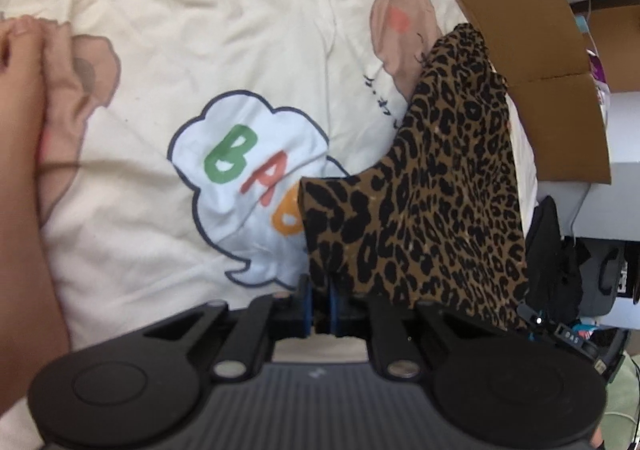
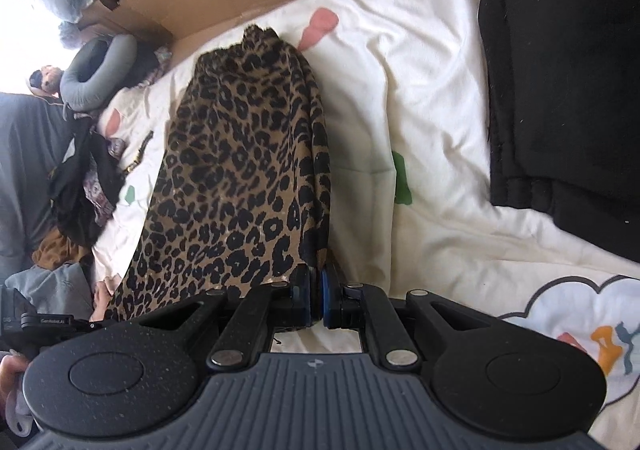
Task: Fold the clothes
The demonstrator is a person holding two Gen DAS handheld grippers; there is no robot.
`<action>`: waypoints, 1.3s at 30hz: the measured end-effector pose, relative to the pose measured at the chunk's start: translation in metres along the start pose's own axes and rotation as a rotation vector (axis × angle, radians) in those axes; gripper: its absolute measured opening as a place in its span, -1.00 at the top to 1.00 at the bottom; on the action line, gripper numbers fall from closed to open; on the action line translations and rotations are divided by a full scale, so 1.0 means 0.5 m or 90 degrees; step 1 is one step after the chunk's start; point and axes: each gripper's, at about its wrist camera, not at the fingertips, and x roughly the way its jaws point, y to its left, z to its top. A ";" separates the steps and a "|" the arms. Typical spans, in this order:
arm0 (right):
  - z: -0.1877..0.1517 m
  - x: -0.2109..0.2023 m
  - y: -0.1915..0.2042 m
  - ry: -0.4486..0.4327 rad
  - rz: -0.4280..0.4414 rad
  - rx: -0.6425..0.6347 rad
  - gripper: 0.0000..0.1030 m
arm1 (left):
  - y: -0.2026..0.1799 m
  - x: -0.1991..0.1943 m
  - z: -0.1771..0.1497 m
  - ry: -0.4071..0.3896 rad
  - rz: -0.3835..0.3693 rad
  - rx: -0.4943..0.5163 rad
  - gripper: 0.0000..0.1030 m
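Cream bedspread (image 1: 160, 49); both hand-held grippers (image 1: 320, 308) (image 2: 316, 300) clamp leopard garment (image 1: 440, 189); black stack (image 2: 560, 69) only right view.

Leopard-print garment (image 2: 240, 177), lengthwise fold, draped long across cream bedding, near corners lifted

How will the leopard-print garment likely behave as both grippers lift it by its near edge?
The leopard-print garment probably flops: it drapes in soft folds from the left gripper and right gripper. It looks thin, so likely light. Pinched only at its edge, the far end may drag across the quilt.
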 end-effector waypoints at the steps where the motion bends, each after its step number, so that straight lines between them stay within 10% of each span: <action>1: -0.001 -0.007 0.002 -0.002 0.001 -0.001 0.94 | -0.011 -0.010 -0.002 0.003 0.012 0.009 0.84; 39: -0.095 -0.147 -0.036 -0.014 0.056 -0.012 0.95 | -0.136 -0.117 -0.170 0.016 0.148 0.036 0.84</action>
